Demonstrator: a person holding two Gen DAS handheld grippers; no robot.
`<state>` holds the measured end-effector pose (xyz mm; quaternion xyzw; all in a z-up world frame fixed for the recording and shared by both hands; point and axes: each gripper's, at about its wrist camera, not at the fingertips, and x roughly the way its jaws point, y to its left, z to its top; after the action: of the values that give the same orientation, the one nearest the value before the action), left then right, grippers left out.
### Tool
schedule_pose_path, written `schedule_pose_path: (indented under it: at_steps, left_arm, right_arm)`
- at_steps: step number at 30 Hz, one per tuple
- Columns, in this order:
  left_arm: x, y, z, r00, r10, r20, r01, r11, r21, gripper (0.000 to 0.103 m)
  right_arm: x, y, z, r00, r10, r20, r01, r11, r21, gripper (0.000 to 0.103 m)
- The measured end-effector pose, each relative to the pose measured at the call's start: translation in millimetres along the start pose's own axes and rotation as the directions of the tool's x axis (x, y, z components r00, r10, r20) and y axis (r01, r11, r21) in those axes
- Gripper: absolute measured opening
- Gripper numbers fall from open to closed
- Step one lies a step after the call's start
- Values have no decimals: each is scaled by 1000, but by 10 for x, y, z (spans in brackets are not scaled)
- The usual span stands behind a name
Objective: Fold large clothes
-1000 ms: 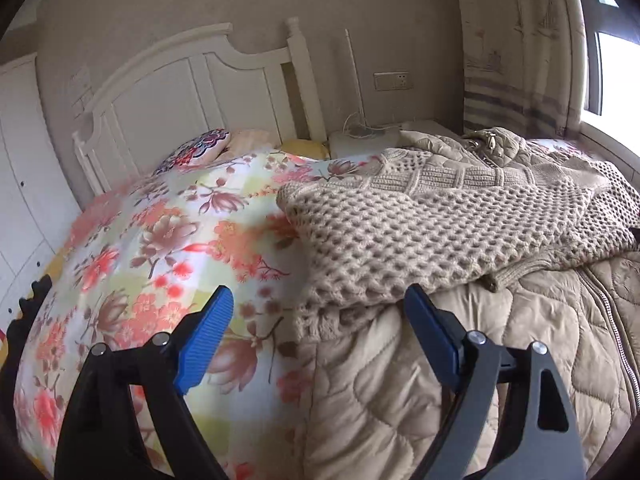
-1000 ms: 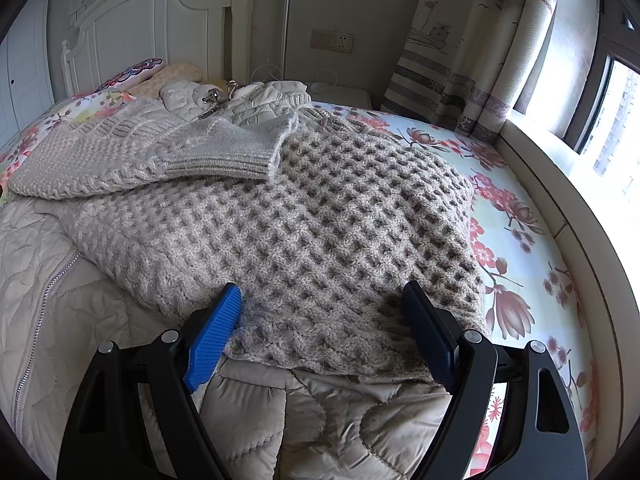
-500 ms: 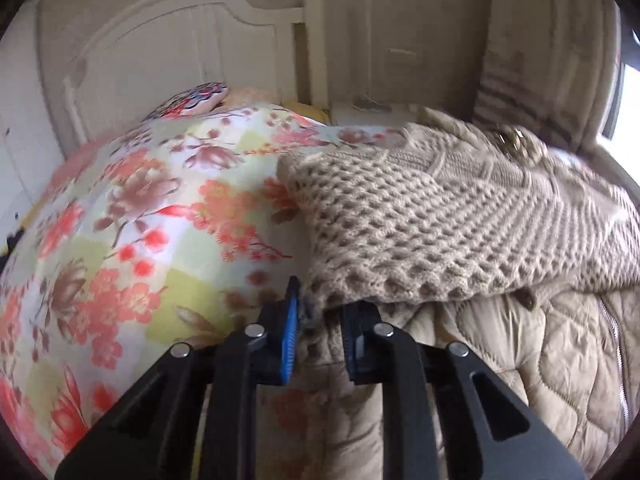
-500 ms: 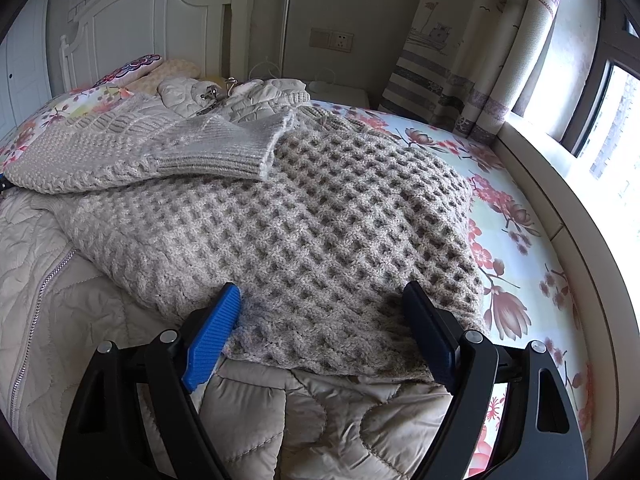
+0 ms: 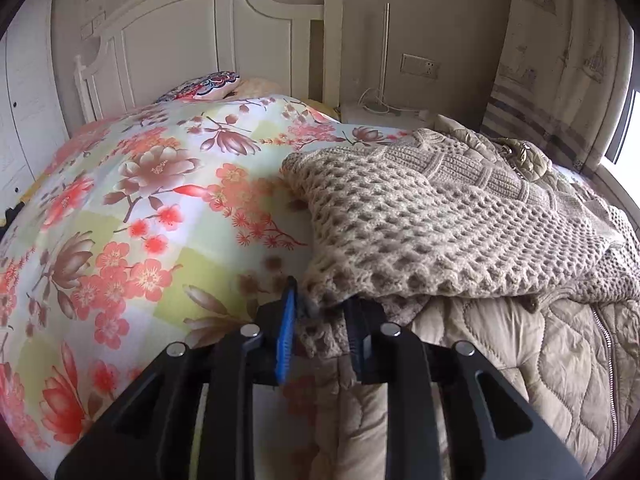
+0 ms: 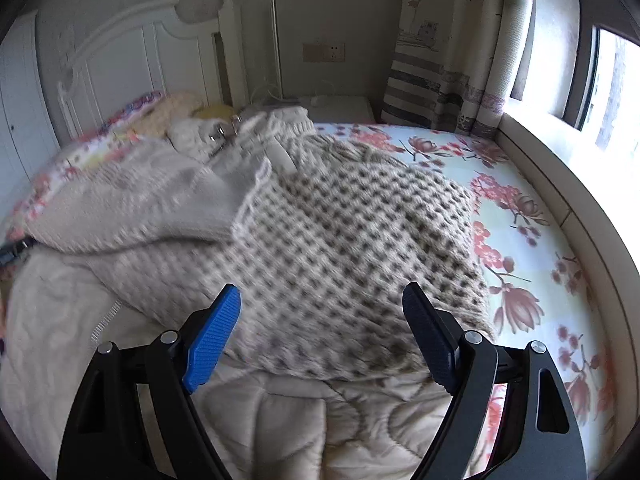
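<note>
- Left gripper (image 5: 320, 312): jaws pressed together, pinching the near corner of the sweater (image 5: 432, 224), at the side toward the headboard (image 5: 208, 40).
- Pinched corner pulled up a little from the jacket (image 5: 520, 360) under it; knit bunched between the blue pads (image 5: 286, 344).
- Right gripper (image 6: 322, 332): jaws spread wide, nothing between them; low over the near hem of the sweater (image 6: 344, 248), contact with the knit not possible to tell.
- Sweater: beige waffle knit, spread on the bed, between the headboard and the window (image 6: 612, 80); one sleeve folded across its upper part, on the headboard side.
- Under the sweater, a quilted beige jacket (image 6: 280, 416) with a zipper (image 5: 604, 344), sticking out at the near edge.
- Under both, flowered bedsheet (image 5: 120, 200), bare on the headboard side in the left view and on the window side (image 6: 516, 216) in the right view.
- Pillow (image 5: 204, 84) against the headboard.
- Beside the headboard, toward the window: nightstand (image 5: 380, 114), wall socket (image 5: 418, 66), then striped curtain (image 6: 440, 60).
- Right view blurred, mostly on the headboard side; small details there not readable.
</note>
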<state>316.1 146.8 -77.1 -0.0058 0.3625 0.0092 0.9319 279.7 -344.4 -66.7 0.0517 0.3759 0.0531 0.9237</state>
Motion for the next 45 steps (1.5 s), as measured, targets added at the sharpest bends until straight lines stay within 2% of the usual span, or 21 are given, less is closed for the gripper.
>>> schedule_pose_path:
  at_steps: [5,8,10,11,13,14,17,20,21,23,25,26,27,28,30,32,36,39,41,43,45]
  left_arm:
    - [-6,-89,-5,998,68,3,-68,997,42,31]
    - [6,-112,-3,996,84,-4,-84,995,57,32]
    - [1,-107,-1,996,87,-4,-87,995,57,31]
    - [-12,-103,-2,997,83,1,-83,995,55,30]
    - [-38,-100,-2,997,74,12,-75,996,55,24]
    - [-45,-107,0,997,76,15,-77,995,57,24]
    - [-61,-115,4,997,78,23,-79,995,60,23]
    - [-61,-109,7,997,74,17,-75,996,57,23]
    - [-54,-114,6,997,76,9,-76,995,63,25]
    - [-118,-139,-24,995,103,12,-104,989,106,39]
    - [-277,-145,-79,989,136,59,-143,980,137,74]
    - [-426,-126,-113,982,155,103,-169,976,140,78]
    - [-543,-104,-125,978,158,133,-176,975,133,81]
    - [-678,-85,-104,977,143,160,-163,980,118,81]
    - [-812,-114,12,979,91,181,-110,989,97,81]
    - [-868,-277,230,980,29,196,-47,995,87,82]
    - [-667,-854,581,983,-40,181,9,985,170,90]
    - [-270,-1233,657,995,-5,102,-20,969,244,90]
    - [28,-1335,572,999,21,25,-27,963,269,90]
    - [378,-1342,363,995,50,-81,-23,952,304,90]
    - [399,-1209,331,996,-24,-86,44,970,239,90]
  right_arm:
    - [274,150,289,993,115,-24,-113,991,74,80]
    - [568,205,405,981,185,-55,-177,976,126,70]
    - [716,275,418,973,217,-74,-205,968,145,47]
    - [729,327,423,977,200,-80,-188,974,128,29]
    - [538,451,369,990,137,-22,-135,989,67,12]
    - [404,495,337,989,149,14,-149,988,42,5]
    - [75,500,218,989,137,60,-138,990,16,5]
    - [83,401,50,989,147,3,-147,988,45,5]
    - [146,384,8,990,138,-16,-137,990,44,5]
    - [280,305,-55,992,116,-41,-114,992,50,8]
    - [246,193,-36,993,113,-37,-109,989,105,30]
    - [152,168,-25,996,91,-18,-88,990,109,57]
    - [73,170,-17,997,82,16,-83,992,100,77]
    - [-56,158,-4,994,87,64,-92,993,78,78]
    - [-197,175,24,992,85,91,-86,996,15,77]
    - [-240,237,129,991,84,103,-80,996,-41,70]
    - [-74,489,381,988,115,100,-105,989,-103,62]
    - [131,675,495,988,137,68,-127,983,-134,53]
    - [324,744,511,994,102,42,-94,982,-162,41]
    - [599,678,474,995,96,-43,-100,986,-131,31]
    - [846,482,376,989,100,-105,-107,992,-63,23]
